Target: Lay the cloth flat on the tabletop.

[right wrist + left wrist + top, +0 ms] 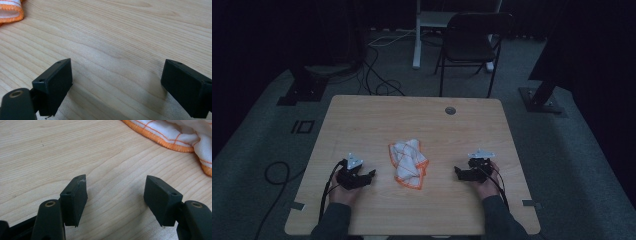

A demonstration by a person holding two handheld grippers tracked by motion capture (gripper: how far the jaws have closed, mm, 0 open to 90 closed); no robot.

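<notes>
**Both grippers parked either side of a crumpled cloth, nothing held**

High view: wooden table (362, 120), a white cloth with orange edging (408, 162) lying crumpled and partly folded near the table's middle, slightly toward the person's side. Left gripper (371, 174) rests on the table to the left of the cloth, near it but apart; right gripper (458, 171) sits on the other side, also apart from the cloth and a little farther off. Both point inward at the cloth. A hand wraps each gripper from below, dark sleeves come in at the bottom edge, black cables trail back along the forearms.

Left gripper view: jaws stand apart at a medium-wide gap, bare wood grain between them, nothing gripped. Cloth (175, 135) lies ahead at upper right — orange hem plus thin orange grid lines on white; not touching the jaws.

Right gripper view: jaws spread wide, wider than the left pair, only tabletop between. One orange-hemmed corner of the cloth (10, 11) shows at top left, well clear of the jaws.

Background in high view: a dark folding chair (472, 42) beyond the far edge, loose cables (379, 75) on grey carpet, a small round grommet (450, 110) in the table near its far edge. Room is dim.
</notes>
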